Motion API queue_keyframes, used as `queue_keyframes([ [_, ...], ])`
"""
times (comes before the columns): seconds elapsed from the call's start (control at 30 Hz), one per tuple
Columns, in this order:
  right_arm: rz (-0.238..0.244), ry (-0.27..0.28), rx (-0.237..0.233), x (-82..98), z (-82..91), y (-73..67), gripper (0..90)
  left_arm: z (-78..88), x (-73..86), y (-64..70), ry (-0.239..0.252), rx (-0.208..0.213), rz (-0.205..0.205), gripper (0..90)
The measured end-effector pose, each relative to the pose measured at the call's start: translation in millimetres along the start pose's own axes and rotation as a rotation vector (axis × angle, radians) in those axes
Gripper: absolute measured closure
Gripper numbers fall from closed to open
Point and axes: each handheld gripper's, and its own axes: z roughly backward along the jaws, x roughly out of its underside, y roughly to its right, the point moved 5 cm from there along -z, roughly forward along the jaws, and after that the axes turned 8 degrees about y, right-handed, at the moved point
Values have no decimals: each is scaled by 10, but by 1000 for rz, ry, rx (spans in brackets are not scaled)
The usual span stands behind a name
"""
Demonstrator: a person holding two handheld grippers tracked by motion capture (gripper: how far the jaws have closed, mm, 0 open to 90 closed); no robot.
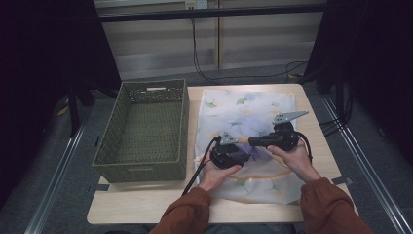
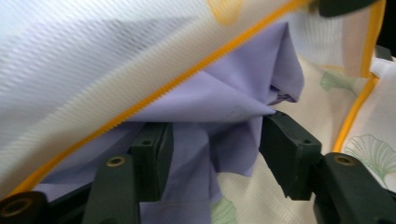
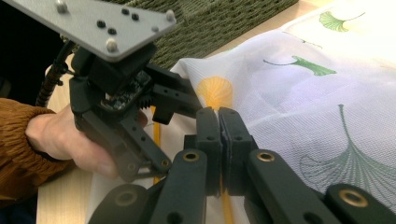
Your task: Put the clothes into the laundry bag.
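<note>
High view: above the person's side, looking forward and down, far off.
2 gripper views: very close, along their jaws.
Shared: mesh laundry bag [image 1: 246, 141] at frame centre.

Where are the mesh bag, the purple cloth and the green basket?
mesh bag [image 1: 253, 105], high view, printed top panel.
purple cloth [image 2: 224, 93], left gripper view, folded middle.
green basket [image 1: 146, 131], high view, woven floor.
</note>
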Motion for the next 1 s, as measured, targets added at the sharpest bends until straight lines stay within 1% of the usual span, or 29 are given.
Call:
queue_keyframes([
  [0.03, 0, 0, 0, 0, 0, 0, 882, -11, 20, 2, -10, 4, -6, 421],
  [0.1, 4, -6, -2, 5, -7, 2, 882, -56, 54, 18, -15, 12, -5, 363],
  [0.13, 2, -12, -4, 11, -15, -2, 882, -75, 67, 30, -17, 17, -3, 338],
  [0.17, 15, -31, -4, 29, -30, -1, 881, -91, 75, 42, -17, 25, -9, 317],
  [0.2, 15, -31, -4, 29, -30, -1, 881, -104, 81, 56, -18, 29, -13, 317],
  [0.27, 12, -34, -7, 44, -34, 8, 881, -126, 102, 53, -34, 19, -23, 299],
  [0.3, 12, -34, -7, 48, -33, 13, 881, -137, 114, 46, -43, 11, -28, 330],
  [0.33, 12, -33, -9, 49, -29, 18, 882, -148, 118, 39, -46, 14, -29, 373],
  [0.37, 10, -32, -8, 49, -24, 20, 882, -153, 114, 27, -45, -10, -38, 432],
  [0.4, 8, -32, -7, 47, -18, 19, 882, -154, 117, 3, -71, -54, -63, 553],
  [0.43, 8, -31, -9, 47, -15, 21, 882, -169, 117, -3, -73, -59, -54, 636],
  [0.47, 8, -30, -9, 50, -15, 24, 882, -175, 118, -18, -82, -57, -44, 699],
  [0.5, 6, -34, -11, 58, -21, 22, 882, -177, 108, -47, -90, -77, -44, 840],
  [0.53, 6, -34, -11, 58, -21, 22, 882, -190, 96, -55, -80, -77, -28, 840],
  [0.57, 5, -36, -12, 60, -24, 18, 882, -194, 80, -73, -82, -76, -21, 886],
  [0.63, 7, -35, -14, 56, -31, 7, 882, -215, 45, -91, -62, -89, 13, 898],
  [0.67, 13, -34, -17, 53, -33, 2, 882, -225, 28, -102, -59, -95, 12, 899],
  [0.73, 13, -32, -21, 44, -28, -16, 882, -230, -6, -112, -38, -105, 26, 899],
  [0.8, 10, -27, -28, 35, -23, -31, 882, -228, -46, -115, -8, -135, 47, 899],
  [0.87, 16, -17, -42, 21, -18, -57, 882, -227, -71, -126, -2, -156, 49, 899],
  [0.9, 21, -11, -62, 9, -13, -79, 882, -235, -79, -135, 11, -164, 62, 897],
  [0.93, 30, -13, -78, 0, -12, -98, 883, -236, -69, -150, 4, -162, 63, 895],
  [0.97, 32, -13, -79, -2, -12, -104, 883, -240, -53, -158, -7, -157, 66, 891],
  [1.0, 33, -17, -76, 4, -16, -97, 883, -240, -39, -156, -17, -143, 61, 869],
])
